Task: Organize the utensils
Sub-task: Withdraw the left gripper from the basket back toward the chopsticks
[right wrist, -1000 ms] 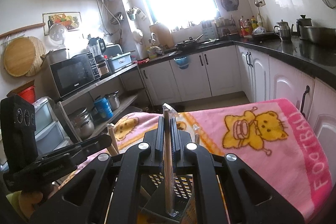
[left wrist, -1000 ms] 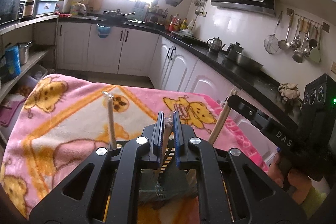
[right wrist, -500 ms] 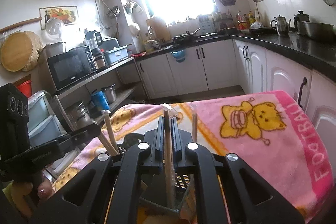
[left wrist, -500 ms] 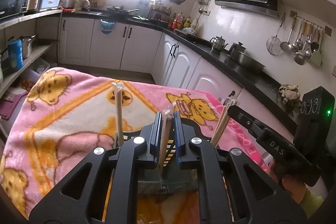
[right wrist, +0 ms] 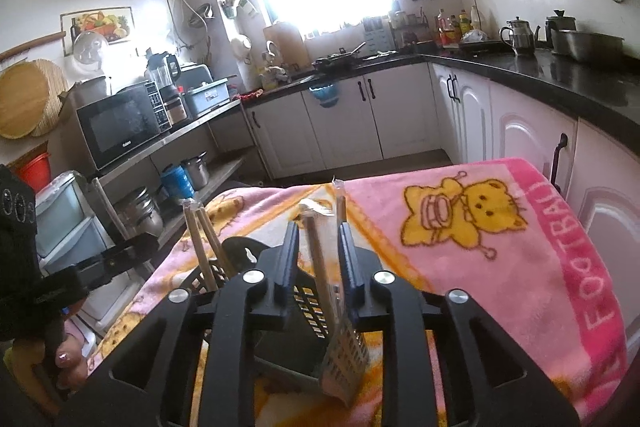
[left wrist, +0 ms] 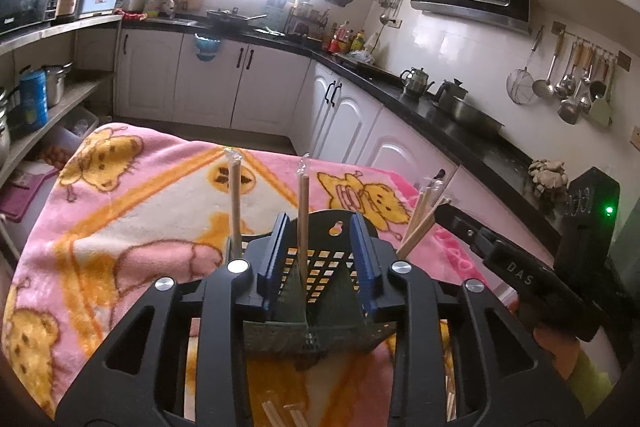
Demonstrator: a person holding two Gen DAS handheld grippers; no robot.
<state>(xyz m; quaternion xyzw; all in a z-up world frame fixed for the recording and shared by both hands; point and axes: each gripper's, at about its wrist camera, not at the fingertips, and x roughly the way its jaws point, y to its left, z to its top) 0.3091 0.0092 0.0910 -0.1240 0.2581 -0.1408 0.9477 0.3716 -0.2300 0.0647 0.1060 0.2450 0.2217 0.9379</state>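
A black perforated utensil holder [left wrist: 320, 263] stands on the pink blanket [left wrist: 120, 211], right in front of both grippers. Wrapped wooden chopsticks stand upright in it: one [left wrist: 303, 215] between the open fingers of my left gripper [left wrist: 320, 259], another [left wrist: 236, 203] to its left, and a pair [left wrist: 420, 223] at the right. In the right wrist view my right gripper [right wrist: 318, 259] is open around a chopstick [right wrist: 320, 267] standing in the holder [right wrist: 304, 299]. A chopstick pair [right wrist: 202, 247] leans at the left.
Loose chopsticks [left wrist: 280, 413] lie on the blanket below the left gripper. The other gripper and hand show at the right [left wrist: 520, 279] and at the left [right wrist: 60, 287]. Kitchen counters [left wrist: 440, 123] and shelves [right wrist: 160, 147] surround the table.
Both grippers have opened and let go of their chopsticks, which now stand in the holder. Both grippers have also dropped lower toward the holder.
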